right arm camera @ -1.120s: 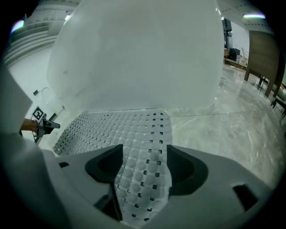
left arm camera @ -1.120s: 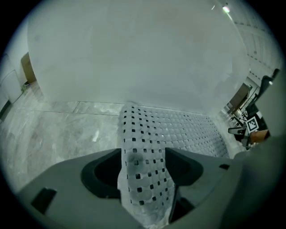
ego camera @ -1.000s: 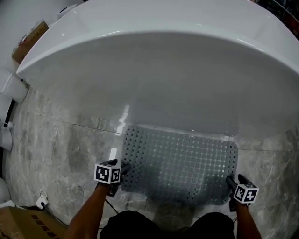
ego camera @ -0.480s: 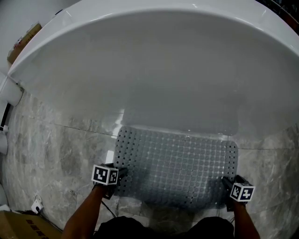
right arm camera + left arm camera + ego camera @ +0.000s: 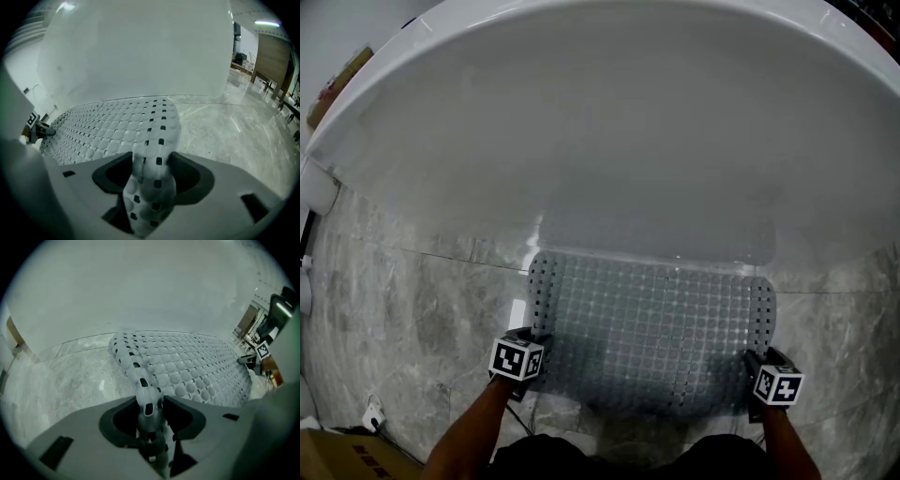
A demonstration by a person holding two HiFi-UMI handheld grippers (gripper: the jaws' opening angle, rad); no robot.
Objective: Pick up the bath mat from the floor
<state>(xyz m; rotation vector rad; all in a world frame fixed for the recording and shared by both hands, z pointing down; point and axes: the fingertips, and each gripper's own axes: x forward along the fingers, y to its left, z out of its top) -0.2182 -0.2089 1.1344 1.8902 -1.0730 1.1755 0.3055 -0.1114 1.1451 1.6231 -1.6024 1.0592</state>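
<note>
Two jaw pairs closing on bath mat [image 5: 652,328], near corners.
Its left edge sits pinched in left gripper [image 5: 150,409]; right edge fold in right gripper [image 5: 152,174].

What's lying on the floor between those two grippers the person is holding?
The grey bath mat spans that stretch in the head view; the left gripper and right gripper are each closing their jaws on a near corner.

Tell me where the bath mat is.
In the head view's lower middle, the bath mat lies on the floor beside the bathtub, its near corners between the closing jaws of the left gripper and right gripper.
</note>
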